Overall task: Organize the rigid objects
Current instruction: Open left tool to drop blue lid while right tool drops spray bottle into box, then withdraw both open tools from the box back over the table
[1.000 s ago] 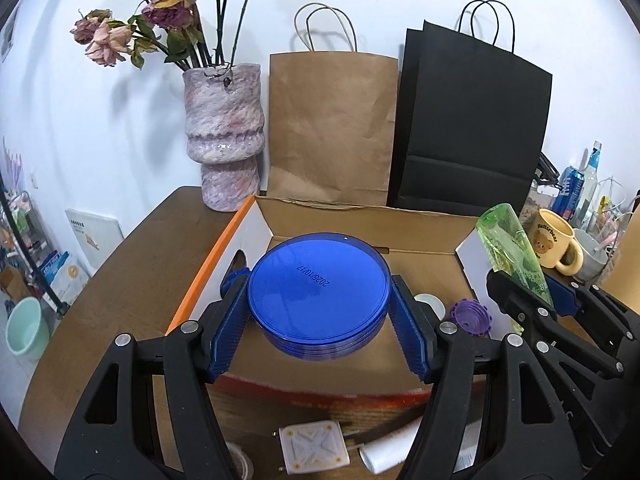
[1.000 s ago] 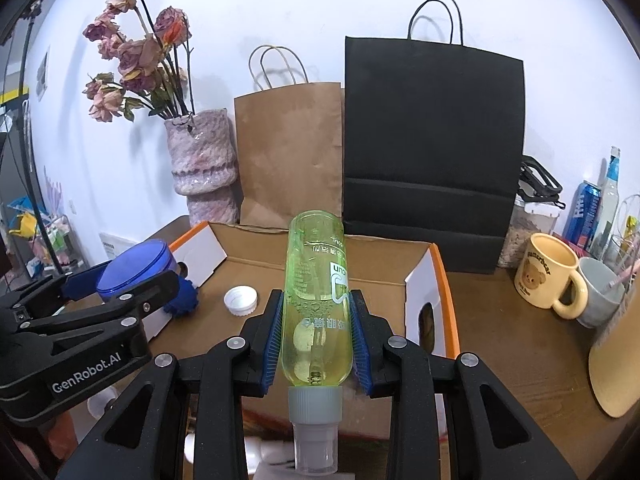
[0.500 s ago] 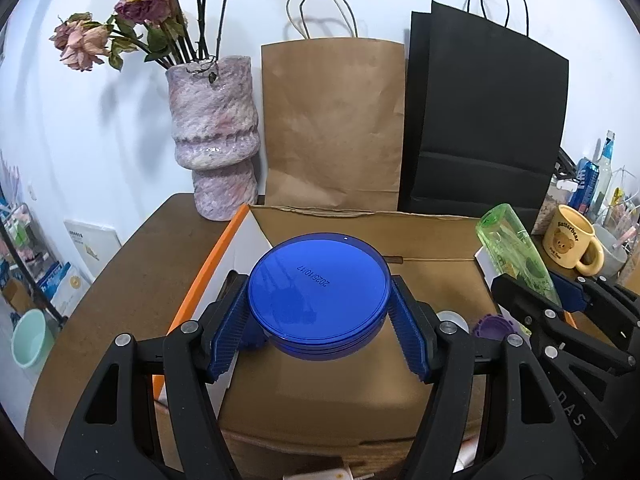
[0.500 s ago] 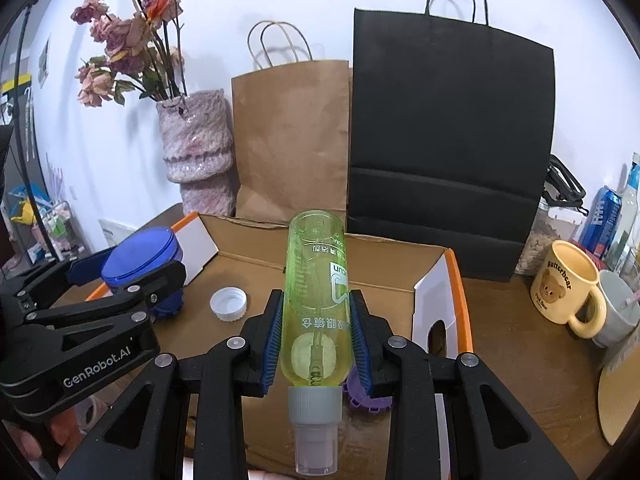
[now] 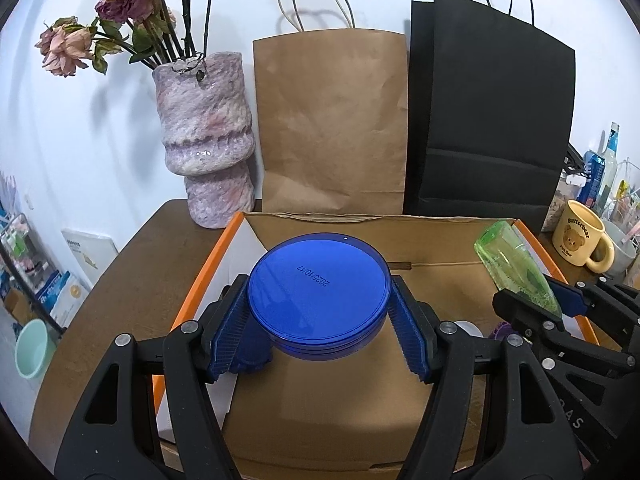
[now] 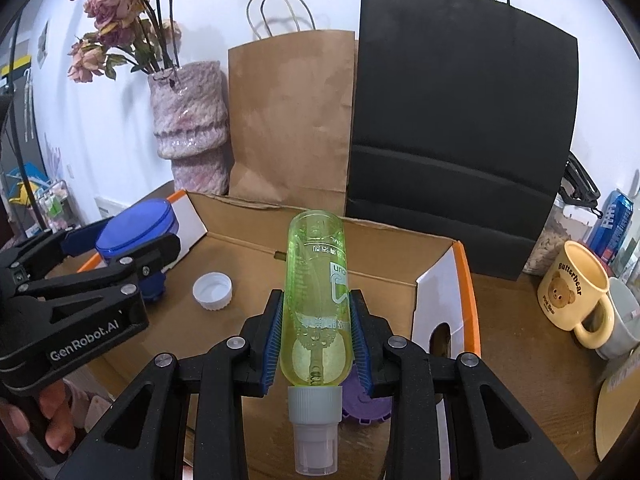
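Two tools held over open corrugated cardboard box with orange edges (image 5: 424,240). Left tool (image 5: 318,330) pinches round glossy blue plastic container (image 5: 318,294), flat face up, between ribbed blue pads. Right tool (image 6: 316,338) clamps translucent green plastic spray bottle (image 6: 318,292), cylindrical, grey cap toward camera. Ridged white bottle cap (image 6: 212,291) and purple ridged lid (image 6: 366,402) lie on box floor. Box sits on dark wooden tabletop (image 5: 132,280).
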`<state>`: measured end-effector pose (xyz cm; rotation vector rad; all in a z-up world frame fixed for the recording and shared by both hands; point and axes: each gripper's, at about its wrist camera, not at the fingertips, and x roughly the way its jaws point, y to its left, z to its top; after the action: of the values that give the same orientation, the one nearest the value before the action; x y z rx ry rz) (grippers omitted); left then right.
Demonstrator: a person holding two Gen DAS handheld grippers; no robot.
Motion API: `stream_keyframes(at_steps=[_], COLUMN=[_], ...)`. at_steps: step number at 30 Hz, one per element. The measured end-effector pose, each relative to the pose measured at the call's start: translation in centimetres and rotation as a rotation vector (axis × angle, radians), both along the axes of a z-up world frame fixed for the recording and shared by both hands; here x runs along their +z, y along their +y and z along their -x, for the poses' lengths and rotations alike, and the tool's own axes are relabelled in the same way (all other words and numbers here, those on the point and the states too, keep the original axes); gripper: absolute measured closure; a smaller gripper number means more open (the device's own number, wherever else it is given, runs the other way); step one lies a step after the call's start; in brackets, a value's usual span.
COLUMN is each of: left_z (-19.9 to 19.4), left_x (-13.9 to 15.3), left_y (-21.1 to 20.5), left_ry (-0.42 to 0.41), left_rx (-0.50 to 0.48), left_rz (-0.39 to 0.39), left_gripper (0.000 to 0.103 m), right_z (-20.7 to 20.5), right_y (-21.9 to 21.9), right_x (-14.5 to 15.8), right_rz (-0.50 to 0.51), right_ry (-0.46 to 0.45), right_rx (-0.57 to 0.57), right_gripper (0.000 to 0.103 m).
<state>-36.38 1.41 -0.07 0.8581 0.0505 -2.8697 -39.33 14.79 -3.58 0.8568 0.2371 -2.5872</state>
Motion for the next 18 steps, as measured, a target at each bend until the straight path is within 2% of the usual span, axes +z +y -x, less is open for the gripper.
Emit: stream_keyframes(at_steps=[3, 4, 5, 6, 7, 8, 9, 10, 18], left_z=[0.0, 0.0, 0.0, 0.0, -0.1, -0.3, -0.4, -0.5, -0.6], left_x=[0.0, -0.1, -0.1, -0.2, -0.2, -0.1, 0.0, 0.2, 0.3], left_y=[0.0, 0.0, -0.1, -0.2, -0.3, -0.5, -0.6, -0.8, -1.4], left_ry=[-0.001, -0.002, -0.006, -0.004, 0.002, 0.013, 0.021, 0.028, 0.027], left_rx=[-0.004, -0.004, 0.002, 0.01, 0.014, 0.015, 0.017, 0.021, 0.045], left_rz=[0.006, 0.008, 0.01, 0.008, 0.004, -0.002, -0.006, -0.009, -0.026], left_gripper=[0.039, 0.036, 0.03, 0.014, 0.003, 0.001, 0.0, 0.0, 0.0], right_z=[0.1, 0.2, 0.4, 0.4, 0.5, 0.5, 0.5, 0.3, 0.1], right_y=[0.0, 0.1, 0.1, 0.2, 0.3, 0.4, 0.6, 0.8, 1.3], right_x=[-0.4, -0.5, -0.7, -0.8, -0.8, -0.7, -0.6, -0.4, 0.2], right_rz=[-0.008, -0.009, -0.013, -0.016, -0.022, -0.033, -0.043, -0.046, -0.024], right_ry=[-0.021, -0.03, -0.04, -0.044, -0.044, -0.04, -0.029, -0.012, -0.002], right_rx=[0.005, 0.006, 0.001, -0.01, -0.023, -0.039, -0.056, -0.068, -0.073], right_gripper=[0.068, 0.068, 0.067, 0.066, 0.051, 0.016, 0.003, 0.0, 0.0])
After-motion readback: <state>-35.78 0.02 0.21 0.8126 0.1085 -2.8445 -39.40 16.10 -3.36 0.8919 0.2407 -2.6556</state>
